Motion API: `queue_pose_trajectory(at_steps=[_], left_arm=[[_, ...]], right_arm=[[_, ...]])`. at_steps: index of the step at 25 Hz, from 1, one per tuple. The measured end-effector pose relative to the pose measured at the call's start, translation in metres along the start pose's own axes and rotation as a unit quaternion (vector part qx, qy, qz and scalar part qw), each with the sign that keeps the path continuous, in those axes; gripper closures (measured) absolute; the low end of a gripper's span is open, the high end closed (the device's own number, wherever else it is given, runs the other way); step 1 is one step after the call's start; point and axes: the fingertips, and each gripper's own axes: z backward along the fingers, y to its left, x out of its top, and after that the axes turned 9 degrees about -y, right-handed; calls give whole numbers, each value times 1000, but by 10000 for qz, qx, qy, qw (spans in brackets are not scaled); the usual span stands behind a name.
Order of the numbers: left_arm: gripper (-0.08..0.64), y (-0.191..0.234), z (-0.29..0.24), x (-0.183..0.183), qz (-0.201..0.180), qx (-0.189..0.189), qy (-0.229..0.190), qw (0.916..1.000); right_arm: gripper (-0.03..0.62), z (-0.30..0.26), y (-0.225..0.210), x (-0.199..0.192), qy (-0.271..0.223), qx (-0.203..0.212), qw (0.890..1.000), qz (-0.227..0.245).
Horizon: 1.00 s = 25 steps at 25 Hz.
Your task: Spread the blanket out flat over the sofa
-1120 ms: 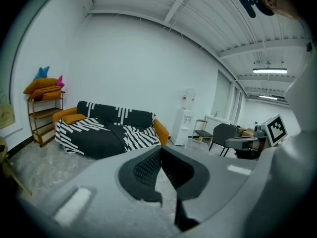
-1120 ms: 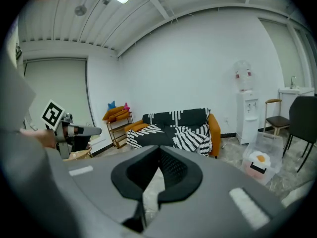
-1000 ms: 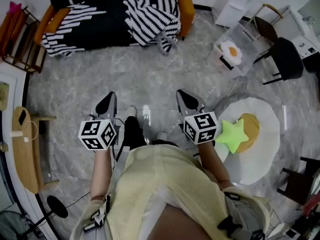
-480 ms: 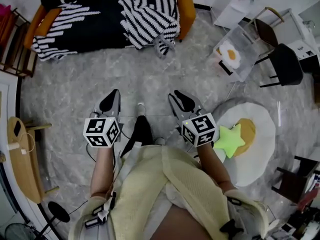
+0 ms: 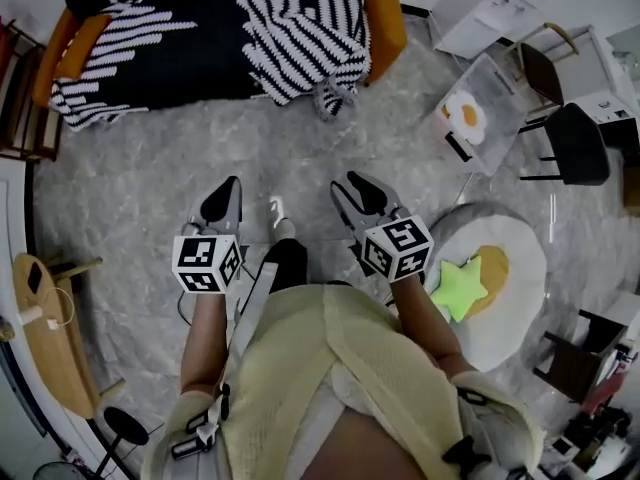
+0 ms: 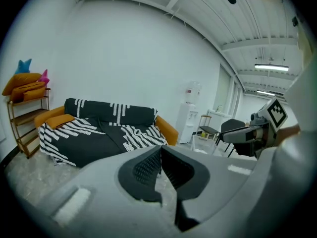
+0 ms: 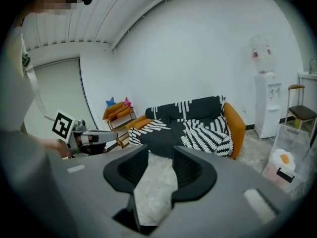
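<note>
A person stands on a grey marbled floor (image 5: 300,158), seen from above, with a gripper in each hand pointing towards the far side of the room. The left gripper (image 5: 229,186) is clenched: its two dark pads meet with nothing between them. The right gripper (image 5: 349,182) is released; its jaws have just been opening, and only bare floor shows in the gap. The black-and-white striped blanket (image 5: 215,38) lies well apart from both grippers, at the far side of the room, draped unevenly over an orange sofa (image 5: 386,13). It covers the seat and back in rumpled folds, hangs over the sofa's left arm, and one bunched corner trails down to the floor at the sofa's near right edge. Open floor lies between the grippers and the blanket, and neither gripper touches it. To the right of the person is a round rug (image 5: 520,268) shaped like a fried egg, with a green star cushion (image 5: 460,286) on it. A wooden shelf (image 5: 18,118) stands at the far left, beside the sofa.
</note>
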Motion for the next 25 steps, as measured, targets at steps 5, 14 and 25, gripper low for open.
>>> queue_pose_trajectory(at_steps=[5,14,25], left_arm=[[541,35,-22,4,20,44,48,10000],[537,68,-75,-3,167,264,228,9993],[535,91,-214,0,856,663,253,9938]], right_arm=[[420,-51,-9,-2,142,4,9997,-217],[382,-114,-62,-4,324,-36,9959,-842],[379,-216,-170,-1,1008,525,9887,-974]])
